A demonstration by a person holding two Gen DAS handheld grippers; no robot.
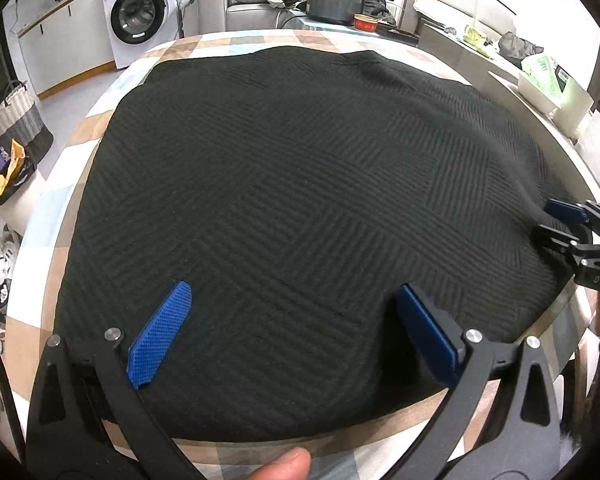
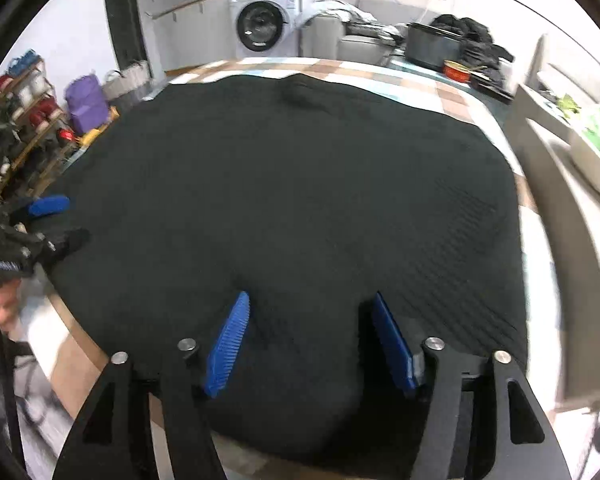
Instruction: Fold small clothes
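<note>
A black knitted garment [image 1: 300, 184] with a ribbed block pattern lies spread flat over most of the checked tablecloth [image 1: 80, 132]. My left gripper [image 1: 294, 288] hovers over its near edge, blue pads wide apart, nothing pinched. At the right edge of the left wrist view, the right gripper [image 1: 556, 220] sits by the garment's right side. In the right wrist view the same garment [image 2: 300, 184] fills the table, and my right gripper [image 2: 310, 297] stands open above its near edge, with cloth below the pads and none gripped. The left gripper [image 2: 48, 216] shows at the garment's left side.
A washing machine [image 1: 140, 20] and a grey sofa [image 1: 228, 8] stand beyond the table. A dark pot [image 1: 336, 0] and a red bowl [image 1: 366, 22] sit at the far end. A woven basket [image 1: 18, 120] is on the floor left, a white tray [image 1: 556, 88] right. A thumb [image 1: 280, 464] shows below.
</note>
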